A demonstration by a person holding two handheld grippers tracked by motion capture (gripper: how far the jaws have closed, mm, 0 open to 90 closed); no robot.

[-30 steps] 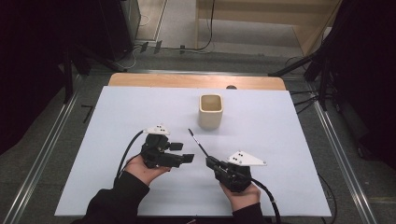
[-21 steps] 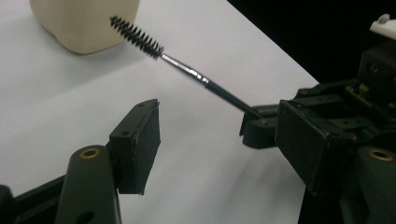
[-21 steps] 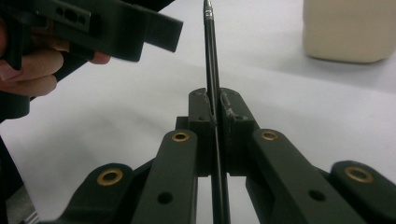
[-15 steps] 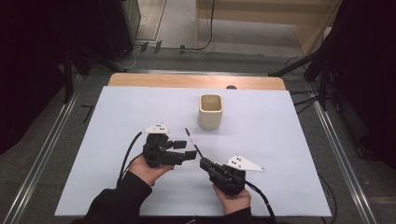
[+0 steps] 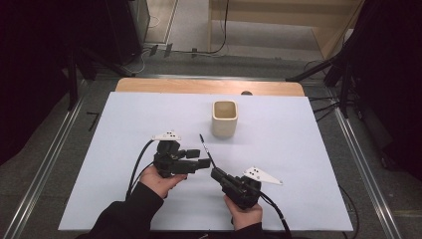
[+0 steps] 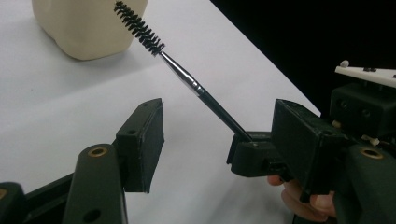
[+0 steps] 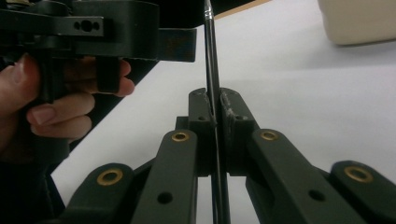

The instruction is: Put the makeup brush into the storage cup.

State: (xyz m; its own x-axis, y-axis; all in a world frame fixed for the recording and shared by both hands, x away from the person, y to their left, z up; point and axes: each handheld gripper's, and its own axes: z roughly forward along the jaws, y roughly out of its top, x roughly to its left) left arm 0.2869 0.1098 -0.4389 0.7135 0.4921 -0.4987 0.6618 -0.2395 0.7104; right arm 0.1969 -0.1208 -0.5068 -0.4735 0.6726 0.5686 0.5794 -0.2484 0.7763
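A thin brush [image 5: 206,151] with a dark handle and black bristles [image 6: 139,28] slants up off the table. My right gripper [image 7: 214,100] is shut on the lower end of its handle [image 7: 210,46]. My left gripper [image 6: 219,116] is open, one jaw on each side of the handle, and neither pad touches it. Its jaws have just been closing a little. In the high view the left gripper [image 5: 196,159] and the right gripper [image 5: 216,173] meet near the table's front middle. A cream cup [image 5: 224,118] stands upright just beyond the bristle end.
The white table top [image 5: 308,144] stretches wide to both sides of the hands. A wooden strip [image 5: 164,85] runs along its far edge. Metal rails [image 5: 356,149] flank the table, and cables lie on the floor beyond.
My right gripper has slid a little to the left with the brush, so the handle now sits between the left gripper's jaws. The left hand has hardly moved.
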